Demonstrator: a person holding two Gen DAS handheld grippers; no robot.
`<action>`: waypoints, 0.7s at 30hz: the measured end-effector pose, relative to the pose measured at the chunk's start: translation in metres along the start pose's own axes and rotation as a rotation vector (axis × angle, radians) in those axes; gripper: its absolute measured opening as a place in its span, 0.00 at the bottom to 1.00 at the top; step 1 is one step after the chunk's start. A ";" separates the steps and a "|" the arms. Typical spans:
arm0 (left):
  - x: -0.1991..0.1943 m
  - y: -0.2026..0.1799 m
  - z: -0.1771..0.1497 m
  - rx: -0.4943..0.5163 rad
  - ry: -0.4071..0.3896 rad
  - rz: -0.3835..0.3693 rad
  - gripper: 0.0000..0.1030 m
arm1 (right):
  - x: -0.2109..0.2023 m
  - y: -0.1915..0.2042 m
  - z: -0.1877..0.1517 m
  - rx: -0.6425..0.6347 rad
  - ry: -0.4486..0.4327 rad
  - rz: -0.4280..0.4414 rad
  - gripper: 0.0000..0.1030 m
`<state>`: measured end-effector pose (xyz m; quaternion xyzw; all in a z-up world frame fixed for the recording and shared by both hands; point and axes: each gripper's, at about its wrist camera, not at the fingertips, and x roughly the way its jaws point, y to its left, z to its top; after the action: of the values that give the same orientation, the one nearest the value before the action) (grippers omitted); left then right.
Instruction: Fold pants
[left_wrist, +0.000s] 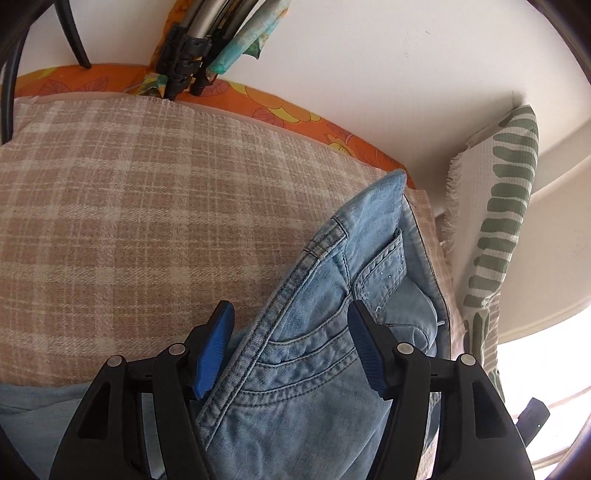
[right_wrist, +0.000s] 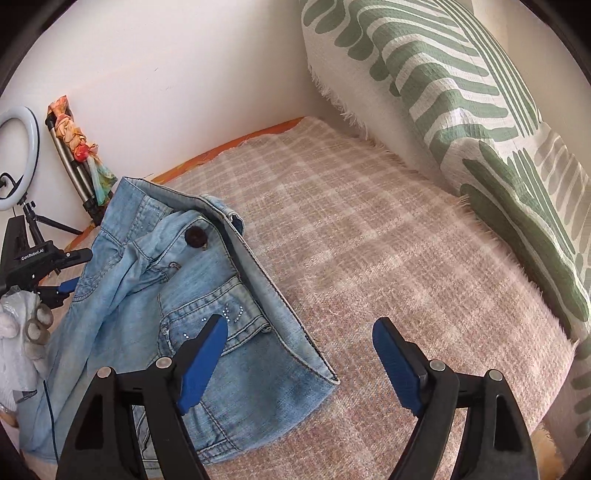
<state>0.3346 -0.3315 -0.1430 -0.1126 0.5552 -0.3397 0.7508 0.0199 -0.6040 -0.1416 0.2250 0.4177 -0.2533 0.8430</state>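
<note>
Here, pants (left_wrist: 314, 332) between hand-held gripper (left_wrist: 291, 347) pads.

1. The left tool (left_wrist: 291, 345) points steeply downward. Its two black arms spread apart and its blue pads (left_wrist: 214, 350) face each other across a wide gap.
2. The left tool's jaws stand open; denim lies between them, but the pads do not press on it.
3. The right tool (right_wrist: 301, 360) also tilts steeply downward, its blue pads (right_wrist: 397, 365) set even wider apart than the left's.
4. The right tool's jaws stand open and grip nothing. Its left pad hangs over denim and its right pad over the blanket.
5. In the right wrist view, the left tool shows at the far left edge, held by a hand (right_wrist: 16, 332) in a white glove.
</note>
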 end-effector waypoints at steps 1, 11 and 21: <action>0.003 -0.001 0.000 -0.001 0.007 0.007 0.61 | 0.003 -0.003 -0.001 -0.005 0.009 -0.005 0.81; 0.015 -0.006 0.000 0.038 0.002 0.047 0.21 | 0.008 -0.016 -0.004 0.000 0.038 0.025 0.81; -0.021 -0.048 -0.021 0.188 -0.044 -0.030 0.09 | -0.001 -0.004 0.001 -0.019 -0.001 0.041 0.81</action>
<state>0.2936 -0.3492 -0.1083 -0.0572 0.5022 -0.3989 0.7651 0.0173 -0.6072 -0.1414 0.2251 0.4149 -0.2322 0.8505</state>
